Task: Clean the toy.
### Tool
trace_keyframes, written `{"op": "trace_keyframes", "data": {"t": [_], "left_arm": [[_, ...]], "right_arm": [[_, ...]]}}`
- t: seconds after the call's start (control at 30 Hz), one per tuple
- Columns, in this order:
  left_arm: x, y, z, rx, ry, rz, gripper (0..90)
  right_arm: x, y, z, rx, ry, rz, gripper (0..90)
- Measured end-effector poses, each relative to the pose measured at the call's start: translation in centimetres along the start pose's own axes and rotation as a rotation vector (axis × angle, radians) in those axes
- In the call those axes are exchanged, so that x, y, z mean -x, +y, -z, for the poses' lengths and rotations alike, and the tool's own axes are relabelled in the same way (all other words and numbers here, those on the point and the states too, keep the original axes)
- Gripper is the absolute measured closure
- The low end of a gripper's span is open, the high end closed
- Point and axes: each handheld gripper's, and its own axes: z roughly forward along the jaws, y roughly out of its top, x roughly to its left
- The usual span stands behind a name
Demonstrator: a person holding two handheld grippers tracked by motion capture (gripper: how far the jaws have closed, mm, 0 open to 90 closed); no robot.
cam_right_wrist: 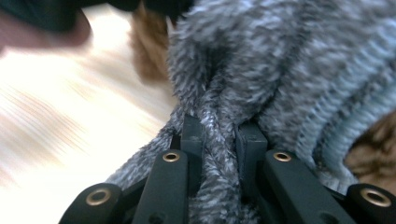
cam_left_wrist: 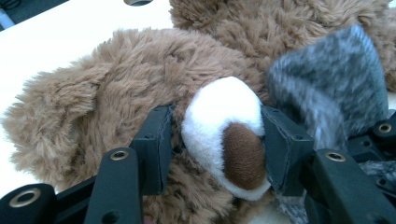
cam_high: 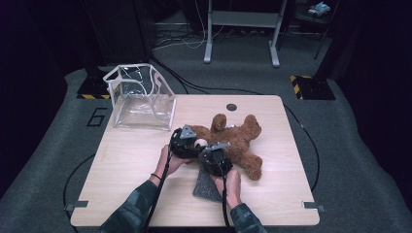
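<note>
- The teddy bear [cam_high: 238, 138] lies flat on the wooden table [cam_high: 126, 165], right of its middle. Its long axis runs on a slant in the high view, from the head at the near left, by the grippers, to the legs at the far right.
- In the left gripper view the bear's white muzzle [cam_left_wrist: 219, 126] with its brown nose points out toward that camera, so the face is turned to the person's side.
- The left gripper [cam_high: 187, 144] sits at the bear's head. Its jaws stand about half apart and close on the muzzle from both sides, the black pads pressed into the white plush.
- The right gripper [cam_high: 210, 154] is just beside the left one, nearly touching it in the high view. Its jaws are almost together and pinch a bunched fold of a grey knitted cloth [cam_high: 206, 187].
- In the right gripper view the cloth [cam_right_wrist: 289, 79] rises from between the pads in a twisted ridge and spreads out beyond them; this view is blurred at its left.
- The cloth's near part lies on the table between the person's hands, and its far part reaches up beside the bear's head, where the left gripper view shows it as a grey flap [cam_left_wrist: 327, 88] right of the muzzle.
- The bear is shaggy mid-brown plush, with limbs spread out and one rounded limb raised at its far edge.
- A clear plastic bag [cam_high: 141, 97] with white edging stands open at the table's far left corner, well apart from the bear.
</note>
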Motion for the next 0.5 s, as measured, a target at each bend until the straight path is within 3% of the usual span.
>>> {"op": "trace_keyframes", "data": {"t": [0.1, 0.23, 0.33, 0.5], "left_arm": [[0.0, 0.0, 0.0, 0.001, -0.002, 0.006, 48.1], [-0.3, 0.0, 0.0, -0.005, -0.004, 0.004, 48.2], [-0.3, 0.0, -0.1, 0.004, -0.013, 0.022, 48.2], [-0.7, 0.4, -0.2, -0.009, -0.02, 0.052, 48.2]], "right_arm": [[-0.2, -0.3, 0.2, -0.039, -0.044, 0.041, 78.0], [-0.3, -1.0, 0.8, -0.085, -0.118, 0.147, 78.3], [0.2, -1.8, 1.5, -0.111, -0.148, 0.152, 78.4], [1.9, -3.5, 2.1, -0.163, -0.17, 0.116, 78.2]]}}
